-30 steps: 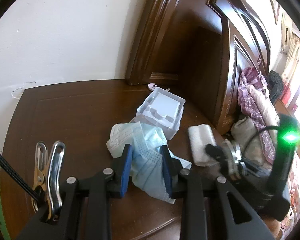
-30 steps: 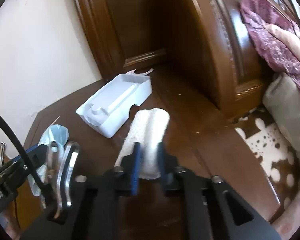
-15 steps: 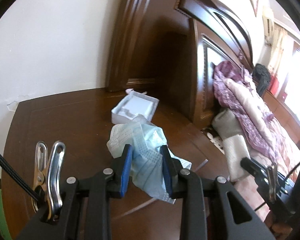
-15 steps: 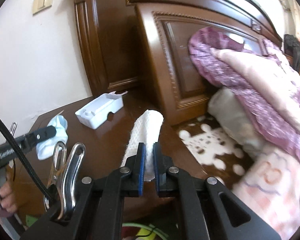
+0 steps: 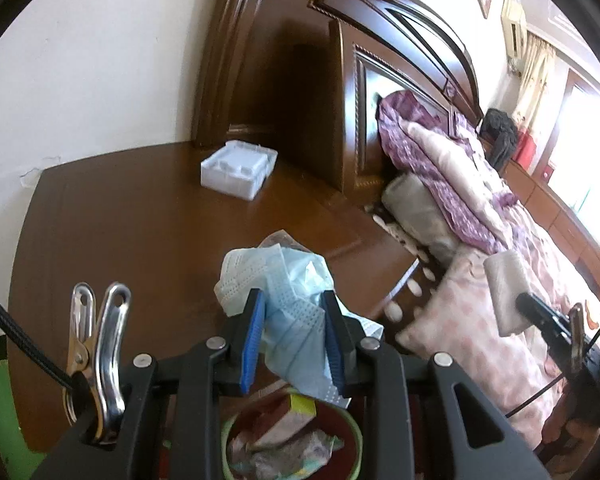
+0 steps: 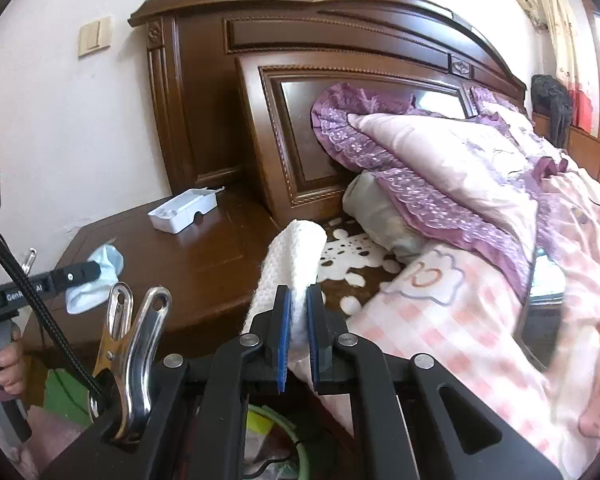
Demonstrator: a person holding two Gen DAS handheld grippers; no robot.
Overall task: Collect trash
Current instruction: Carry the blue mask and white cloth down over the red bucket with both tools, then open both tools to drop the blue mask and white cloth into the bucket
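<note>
One blue mask [image 5: 290,304], crumpled, pinched in left gripper [image 5: 292,334] above one green-rimmed bin [image 5: 292,446] of scraps. One white towel [image 6: 290,264] clamped in narrow right gripper [image 6: 298,334], held off nightstand [image 5: 140,216]. One white tray [image 5: 238,168] on nightstand, beside headboard [image 6: 340,48].

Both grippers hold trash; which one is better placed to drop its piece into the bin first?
Left. The left gripper holds the blue face mask directly above the green-rimmed bin; the right gripper, with the white tissue, sits beside it.
</note>
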